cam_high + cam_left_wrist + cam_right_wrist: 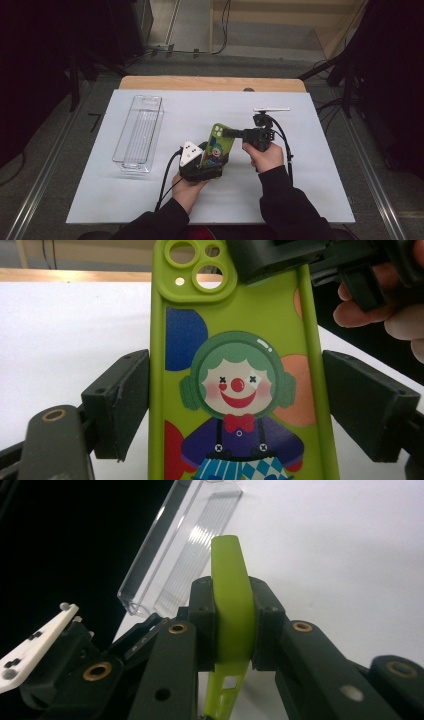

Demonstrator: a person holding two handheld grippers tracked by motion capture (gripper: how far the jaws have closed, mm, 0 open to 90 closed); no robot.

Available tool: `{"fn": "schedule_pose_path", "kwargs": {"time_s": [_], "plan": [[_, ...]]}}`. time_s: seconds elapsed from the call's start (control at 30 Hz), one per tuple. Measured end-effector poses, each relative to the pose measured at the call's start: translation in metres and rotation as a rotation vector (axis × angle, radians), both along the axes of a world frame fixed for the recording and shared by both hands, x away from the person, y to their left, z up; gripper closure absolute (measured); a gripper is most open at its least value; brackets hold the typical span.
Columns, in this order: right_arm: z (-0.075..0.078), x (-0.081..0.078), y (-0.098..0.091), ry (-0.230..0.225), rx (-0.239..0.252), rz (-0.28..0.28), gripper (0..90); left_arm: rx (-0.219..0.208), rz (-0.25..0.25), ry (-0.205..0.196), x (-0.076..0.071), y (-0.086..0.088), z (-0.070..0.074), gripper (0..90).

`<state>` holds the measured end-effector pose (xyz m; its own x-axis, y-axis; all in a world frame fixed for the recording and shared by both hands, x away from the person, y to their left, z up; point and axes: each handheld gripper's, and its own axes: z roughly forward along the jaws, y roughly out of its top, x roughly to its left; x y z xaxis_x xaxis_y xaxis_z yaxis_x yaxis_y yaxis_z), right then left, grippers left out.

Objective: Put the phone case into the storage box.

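- The green phone case [218, 145], printed with a clown, stands upright above the middle of the white desk [300, 190].
- The left gripper [202, 167] has its fingers [120, 402] clamped on the case's long edges near the bottom.
- The right gripper [231, 133] comes in from three o'clock; its fingers [202, 622] are pressed together on the case's upper side edge.
- A clear plastic bin [138, 132] lies at nine o'clock, well apart, with nothing inside.
- A white slab [271, 109] lies at one o'clock.
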<state>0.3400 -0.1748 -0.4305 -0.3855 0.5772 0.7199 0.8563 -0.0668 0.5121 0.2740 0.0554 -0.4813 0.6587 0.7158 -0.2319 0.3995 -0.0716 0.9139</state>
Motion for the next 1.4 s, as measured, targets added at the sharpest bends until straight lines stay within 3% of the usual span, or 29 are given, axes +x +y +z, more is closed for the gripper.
{"fn": "schedule_pose_path", "kwargs": {"time_s": [0.2,0.43,0.73,1.17,1.4], "plan": [[0.001,-0.001,0.002,0.002,0.010,0.015,74.6,0.023,-0.023,0.031,0.002,0.001,0.003,15.7],[0.004,-0.003,0.004,-0.005,-0.002,0.027,74.6,0.049,-0.035,0.052,0.003,-0.001,0.014,5.6],[0.006,-0.003,0.000,-0.043,-0.058,0.008,74.6,0.070,-0.049,0.107,0.009,0.007,0.022,5.4],[0.013,-0.004,-0.013,-0.166,-0.182,-0.025,74.5,0.161,-0.067,0.172,0.018,0.013,0.027,5.6],[0.017,-0.007,-0.018,-0.244,-0.227,-0.025,74.5,0.215,-0.104,0.256,0.026,0.013,0.023,5.5]]}}
